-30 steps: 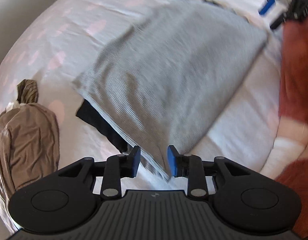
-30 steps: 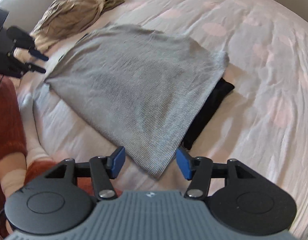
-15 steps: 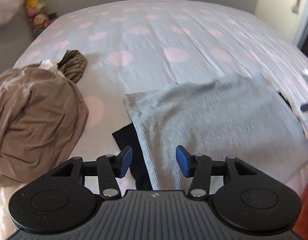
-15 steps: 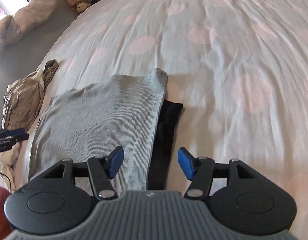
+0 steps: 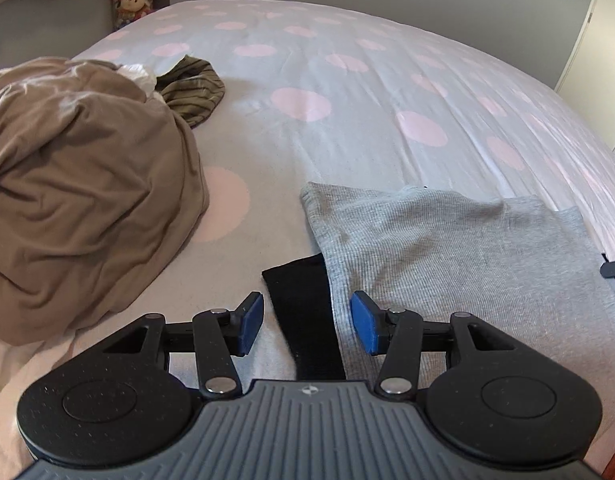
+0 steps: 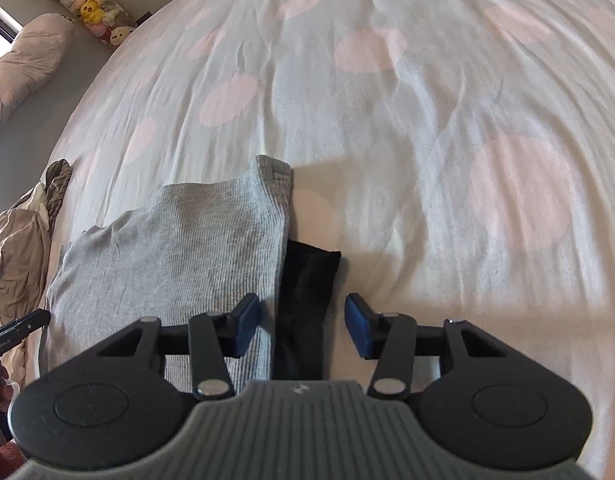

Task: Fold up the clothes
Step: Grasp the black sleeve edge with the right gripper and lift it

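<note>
On a polka-dot bed (image 5: 347, 128), the left gripper (image 5: 306, 326) hangs released and the right gripper (image 6: 301, 324) is closing, unclamped, straddling a grey garment (image 5: 447, 248) over black cloth (image 6: 305, 300) near the front edge; a bite could snag both layers.

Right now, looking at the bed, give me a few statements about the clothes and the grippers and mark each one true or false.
1. The grey garment lies flat on the polka-dot bedspread. True.
2. A black garment lies on top of the grey one. False: it pokes out from under the grey one's edge.
3. The brown clothes pile is neatly folded. False: it is a crumpled heap.
4. The left gripper holds nothing. True.
5. The right gripper clamps the grey garment. False: its jaws are closing, pads apart over the cloth.
</note>
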### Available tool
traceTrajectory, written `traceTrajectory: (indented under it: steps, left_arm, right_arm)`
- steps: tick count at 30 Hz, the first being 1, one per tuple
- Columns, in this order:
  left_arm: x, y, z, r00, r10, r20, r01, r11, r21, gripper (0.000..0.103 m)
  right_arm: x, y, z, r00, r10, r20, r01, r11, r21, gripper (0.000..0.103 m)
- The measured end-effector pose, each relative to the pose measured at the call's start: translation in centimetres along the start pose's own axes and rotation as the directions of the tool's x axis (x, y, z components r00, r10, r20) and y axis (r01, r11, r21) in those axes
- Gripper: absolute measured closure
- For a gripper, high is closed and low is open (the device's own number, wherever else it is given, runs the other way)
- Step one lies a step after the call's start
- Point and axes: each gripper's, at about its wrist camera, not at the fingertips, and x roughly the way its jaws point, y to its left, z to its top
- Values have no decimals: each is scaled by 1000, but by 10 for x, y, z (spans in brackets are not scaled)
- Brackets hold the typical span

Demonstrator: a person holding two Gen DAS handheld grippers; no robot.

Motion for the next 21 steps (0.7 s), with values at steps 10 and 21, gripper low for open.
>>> traceTrajectory:
  steps: [10, 21]
  left_arm:
    - [-6, 1, -1, 1000, -7, 21, 7, 1000, 15, 56]
    - [-29, 10, -1, 990, -107, 90, 111, 993, -41, 56]
  right_arm:
    - [-18, 26, 0, 999, 21, 27, -20, 999, -34, 91]
    - [-56, 113, 7, 988, 148, 46, -146, 988, -47, 91]
